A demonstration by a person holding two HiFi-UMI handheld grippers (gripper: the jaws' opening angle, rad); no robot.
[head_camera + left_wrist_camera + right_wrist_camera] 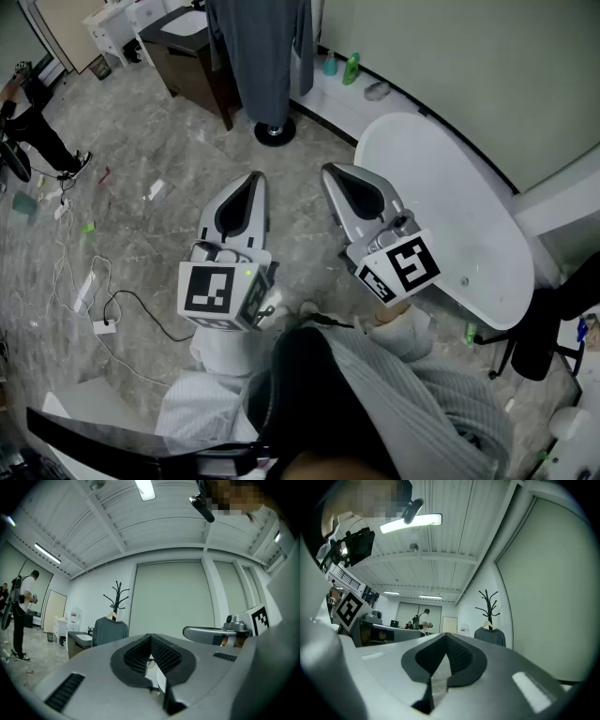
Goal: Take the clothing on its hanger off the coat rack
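A grey garment (262, 52) hangs on a wooden hanger on the black coat rack, whose round base (275, 131) stands on the floor ahead of me. The left gripper view shows the rack (118, 596) with the garment (110, 632) far off, and so does the right gripper view, with rack (488, 603) and garment (490, 636). My left gripper (248, 180) (150, 637) and right gripper (336, 172) (446, 635) are held side by side, pointing toward the rack and well short of it. Both are shut with nothing between the jaws.
A white oval table (469, 234) stands close on the right. A dark cabinet (192, 66) sits left of the rack, and bottles (351, 67) stand by the wall. Cables (103, 314) lie on the floor at left. A person (21, 616) stands far left.
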